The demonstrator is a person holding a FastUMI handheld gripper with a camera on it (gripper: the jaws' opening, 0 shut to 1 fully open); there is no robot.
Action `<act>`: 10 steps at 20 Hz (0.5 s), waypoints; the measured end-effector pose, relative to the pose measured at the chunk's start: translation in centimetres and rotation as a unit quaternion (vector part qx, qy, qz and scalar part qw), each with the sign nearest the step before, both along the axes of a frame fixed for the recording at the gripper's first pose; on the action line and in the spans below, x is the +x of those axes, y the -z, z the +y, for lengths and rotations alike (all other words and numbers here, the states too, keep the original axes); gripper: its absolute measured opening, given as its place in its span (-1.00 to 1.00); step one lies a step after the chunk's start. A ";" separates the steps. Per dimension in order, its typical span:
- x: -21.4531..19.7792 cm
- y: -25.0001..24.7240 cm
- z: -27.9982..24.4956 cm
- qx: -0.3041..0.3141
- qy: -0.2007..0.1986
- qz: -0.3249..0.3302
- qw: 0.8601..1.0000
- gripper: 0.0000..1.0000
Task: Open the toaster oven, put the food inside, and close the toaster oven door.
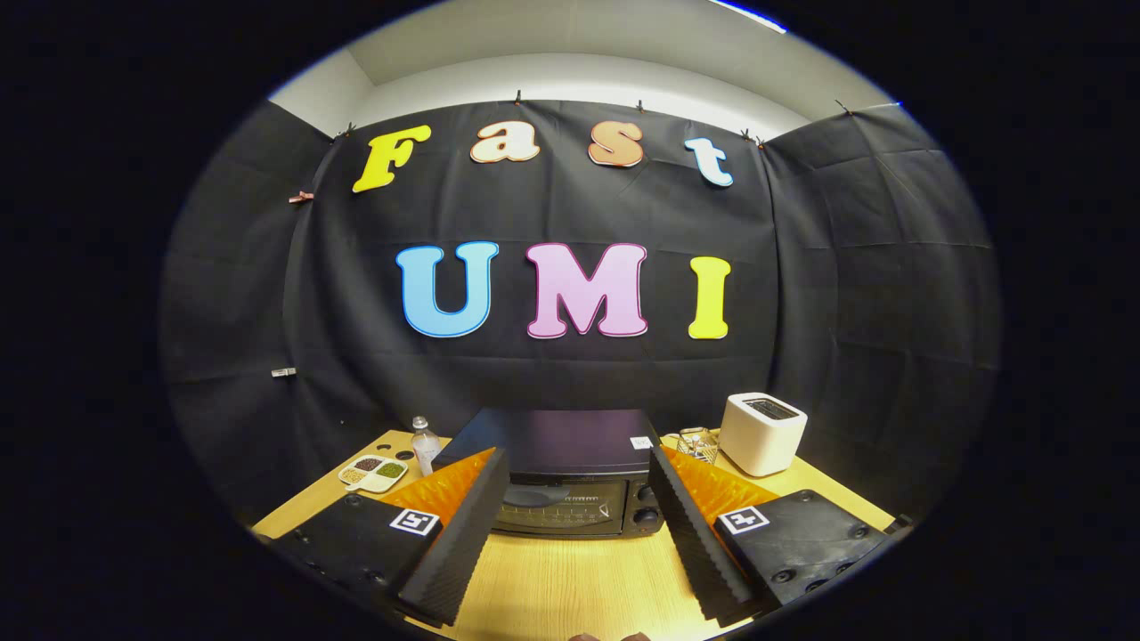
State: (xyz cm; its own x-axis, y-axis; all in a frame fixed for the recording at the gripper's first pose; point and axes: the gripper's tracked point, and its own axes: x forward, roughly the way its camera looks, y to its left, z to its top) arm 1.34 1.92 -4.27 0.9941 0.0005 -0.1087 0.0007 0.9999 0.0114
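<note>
Black and boxy, the toaster oven (570, 476) sits on the wooden table (570, 583) just ahead of the gripper (579, 485), framed between its two fingers, with its glass door shut and two knobs (644, 503) stacked at its right side. A dark shape shows dimly behind the glass, too unclear to name. The gripper's ridged black fingers (463, 543) are spread wide apart and hold nothing; bare tabletop lies between them. To the left of the oven stand a small clear bottle (426, 442) and, just beside it, a white divided dish (374, 473) with different fillings in its compartments. To the right, a small wire basket (697, 443) sits close to a white pop-up toaster (762, 433). Black cloth hangs behind the table.
</note>
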 end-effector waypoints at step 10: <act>7.7 3.0 4.7 0.016 -0.005 0.059 0.998 0.99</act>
